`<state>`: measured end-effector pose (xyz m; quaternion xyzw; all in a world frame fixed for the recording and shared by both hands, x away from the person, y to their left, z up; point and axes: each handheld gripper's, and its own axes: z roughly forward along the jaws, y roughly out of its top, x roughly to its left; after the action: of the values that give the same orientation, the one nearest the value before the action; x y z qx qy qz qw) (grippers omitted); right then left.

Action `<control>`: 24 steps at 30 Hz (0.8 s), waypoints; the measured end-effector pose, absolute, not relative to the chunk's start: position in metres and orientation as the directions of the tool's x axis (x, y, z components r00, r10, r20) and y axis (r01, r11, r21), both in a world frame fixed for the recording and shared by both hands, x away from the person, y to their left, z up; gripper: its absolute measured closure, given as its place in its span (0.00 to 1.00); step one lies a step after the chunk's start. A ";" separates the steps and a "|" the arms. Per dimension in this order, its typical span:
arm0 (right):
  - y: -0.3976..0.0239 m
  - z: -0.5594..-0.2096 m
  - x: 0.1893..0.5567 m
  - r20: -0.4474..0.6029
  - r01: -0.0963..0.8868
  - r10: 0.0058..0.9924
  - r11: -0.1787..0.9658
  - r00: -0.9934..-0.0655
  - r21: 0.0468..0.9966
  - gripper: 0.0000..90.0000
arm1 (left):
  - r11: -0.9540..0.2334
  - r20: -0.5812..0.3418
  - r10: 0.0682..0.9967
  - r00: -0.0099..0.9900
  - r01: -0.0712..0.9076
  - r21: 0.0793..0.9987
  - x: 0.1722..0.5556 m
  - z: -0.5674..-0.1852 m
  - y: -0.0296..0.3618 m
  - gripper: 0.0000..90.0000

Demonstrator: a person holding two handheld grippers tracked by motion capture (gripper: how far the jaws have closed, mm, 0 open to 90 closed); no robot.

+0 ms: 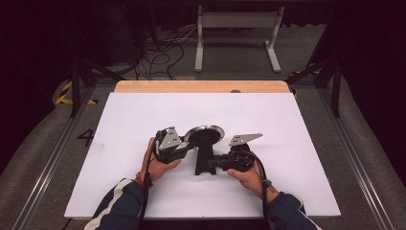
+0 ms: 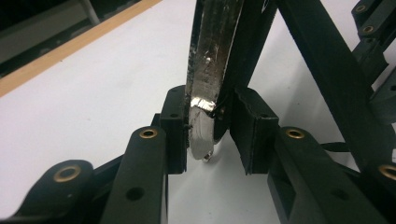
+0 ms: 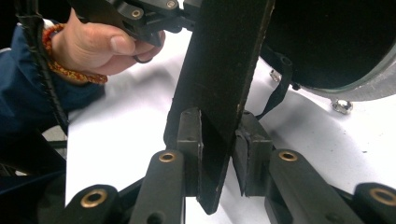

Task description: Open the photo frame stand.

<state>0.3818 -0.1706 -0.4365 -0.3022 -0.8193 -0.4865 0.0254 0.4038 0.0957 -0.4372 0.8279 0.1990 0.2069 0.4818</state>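
pan: black frying pan with silvery rim, on its side above the white table sheet, round body up and away from the person, between the two grippers
pan rim: edge seen end-on in the left gripper view, shiny and scuffed, standing upright between that gripper's pads
pan handle: flat black bar running from the pan toward the person, its flared end down near the sheet (contact can't be told)
hang loop: thin black strap hanging off the handle just under the pan body, beyond the right gripper's pads
left gripper: left of the pan, jaws closed down on the rim; left pad flush on the metal, right pad on the dark side of the pan (a sliver of gap may remain there, hard to say)
right gripper: right of the handle, pointing left across it; both pads clamped on the handle's two flat faces, handle standing upright between them
left hand: wrapped round its gripper, seen up and left of the right gripper's jaws, orange braided band at the wrist
right hand: under its gripper, nearer the person
table: wooden edge past the sheet, well beyond both grippers
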 end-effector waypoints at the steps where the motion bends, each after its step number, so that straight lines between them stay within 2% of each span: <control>1: -0.171 -0.436 0.382 0.330 0.519 0.477 0.348 -0.815 0.781 0.83 | -0.460 0.161 0.538 0.827 0.128 0.878 0.403 -0.438 0.094 0.75; 10: -0.170 -0.436 0.381 0.301 0.510 0.500 0.359 -0.812 0.781 0.82 | -0.449 0.178 0.563 0.807 0.117 0.886 0.404 -0.441 0.090 0.73; 14: -0.170 -0.435 0.381 0.288 0.508 0.512 0.365 -0.809 0.780 0.82 | -0.427 0.157 0.574 0.804 0.129 0.895 0.404 -0.443 0.089 0.73; 19: -0.167 -0.436 0.379 0.224 0.477 0.527 0.412 -0.820 0.776 0.82 | -0.445 0.165 0.563 0.810 0.129 0.886 0.402 -0.443 0.089 0.73; 24: -0.168 -0.438 0.379 0.210 0.469 0.523 0.430 -0.826 0.772 0.82 | -0.450 0.160 0.553 0.818 0.132 0.883 0.402 -0.443 0.089 0.74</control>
<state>0.3788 -0.1675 -0.4381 -0.2933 -0.8450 -0.4461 -0.0304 0.4017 0.0889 -0.4426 0.8228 0.2082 0.2188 0.4814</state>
